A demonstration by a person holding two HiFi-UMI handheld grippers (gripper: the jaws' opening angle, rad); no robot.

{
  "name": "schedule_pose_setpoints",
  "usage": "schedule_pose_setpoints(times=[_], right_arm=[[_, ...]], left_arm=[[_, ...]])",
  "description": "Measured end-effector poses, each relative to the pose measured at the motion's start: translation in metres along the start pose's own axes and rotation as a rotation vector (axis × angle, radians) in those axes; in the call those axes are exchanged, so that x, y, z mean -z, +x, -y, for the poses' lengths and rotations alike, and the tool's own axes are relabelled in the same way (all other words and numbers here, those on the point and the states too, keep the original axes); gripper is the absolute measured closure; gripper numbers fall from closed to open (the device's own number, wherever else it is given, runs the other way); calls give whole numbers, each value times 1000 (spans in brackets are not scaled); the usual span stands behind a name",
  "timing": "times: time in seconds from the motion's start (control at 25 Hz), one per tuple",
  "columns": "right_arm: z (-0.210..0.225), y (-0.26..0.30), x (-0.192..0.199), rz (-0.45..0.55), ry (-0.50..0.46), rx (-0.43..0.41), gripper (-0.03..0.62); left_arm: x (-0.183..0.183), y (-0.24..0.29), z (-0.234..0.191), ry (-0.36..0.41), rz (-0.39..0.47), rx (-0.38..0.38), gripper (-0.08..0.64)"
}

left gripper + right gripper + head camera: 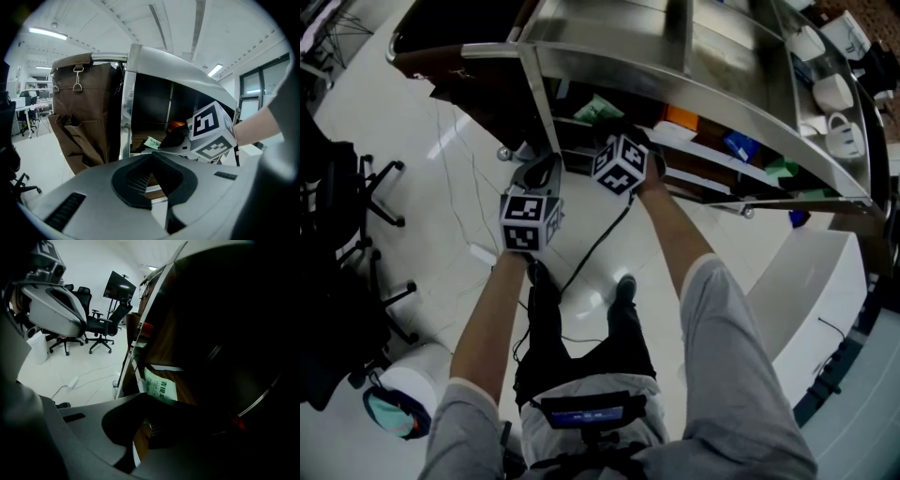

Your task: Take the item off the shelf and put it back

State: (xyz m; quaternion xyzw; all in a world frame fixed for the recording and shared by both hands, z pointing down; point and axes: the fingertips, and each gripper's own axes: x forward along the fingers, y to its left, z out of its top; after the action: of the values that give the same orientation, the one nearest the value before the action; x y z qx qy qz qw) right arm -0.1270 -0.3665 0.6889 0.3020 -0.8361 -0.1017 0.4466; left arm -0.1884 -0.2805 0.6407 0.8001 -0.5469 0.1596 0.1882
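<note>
**Right claw at the shelf, packet on its board**

The steel shelf [722,103] fills the top of the head view, its tiers running off to the right. A brown bag [84,108] hangs against the shelf's left end, clipped up by metal hooks. Black office chairs [101,324] stand on the pale floor, well out from the shelf's left end.

The left gripper [150,168] hangs in front of the shelf's left corner post, outside the shelf. Its jaws stand a narrow gap apart with nothing between them (only shelf edge and floor show through the slit). The right gripper [140,423] reaches in under the shelf's top tier. Its jaws are likewise slightly spread and hold nothing.

The green packet [160,389] lies flat on a wooden lower board of the shelf, near the left end, just beyond the right gripper's jaws and not between them. Whether a jaw tip touches it cannot be told.

Further right along the shelf sit an orange item [682,118] and a blue item [739,147], with white cups [834,94] at the far right end.
</note>
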Motion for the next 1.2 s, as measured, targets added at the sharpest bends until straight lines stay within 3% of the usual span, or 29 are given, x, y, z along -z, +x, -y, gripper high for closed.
schedule_pose_setpoints(times=[0.4, 0.68, 1.2], right_arm=[[1, -78, -24, 117, 232, -19, 584], [10, -153, -20, 193, 464, -1, 584], [10, -296, 23, 310, 718, 51, 584]], left_arm=[[-24, -43, 11, -5, 4, -39, 555], [-42, -84, 35, 5, 13, -47, 555], [-50, -150, 68, -9, 34, -40, 555]])
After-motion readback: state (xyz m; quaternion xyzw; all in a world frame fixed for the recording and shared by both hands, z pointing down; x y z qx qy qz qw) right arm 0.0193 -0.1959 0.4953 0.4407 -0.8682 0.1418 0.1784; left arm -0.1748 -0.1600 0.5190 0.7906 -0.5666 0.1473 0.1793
